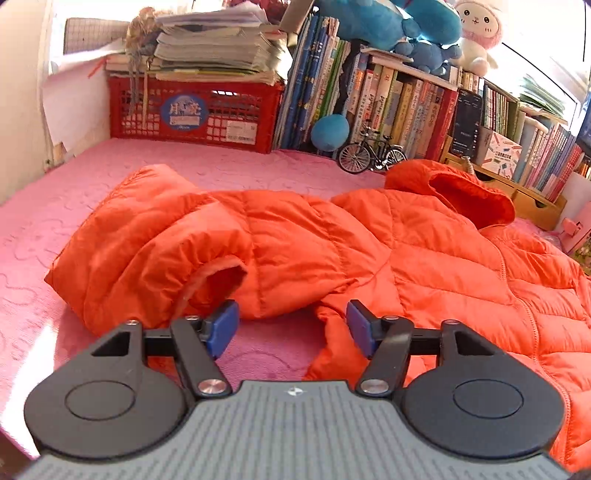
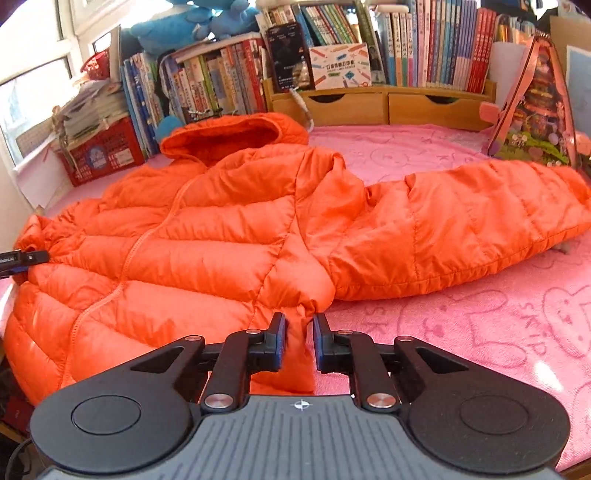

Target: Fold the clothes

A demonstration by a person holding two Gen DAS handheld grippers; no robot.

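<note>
An orange hooded puffer jacket lies spread on the pink bed cover, front up, hood toward the books. In the left wrist view my left gripper is open, its blue pads just off the jacket's near edge, between a sleeve cuff and the hem corner. In the right wrist view the jacket fills the middle, one sleeve stretching right. My right gripper is nearly closed on a pinched fold of the jacket's hem corner. The left gripper's tip shows at the far left edge.
A red crate under stacked papers stands at the back left. Rows of books, a small model bicycle, blue plush toys and a wooden drawer shelf line the back. A pink bag stands at the right.
</note>
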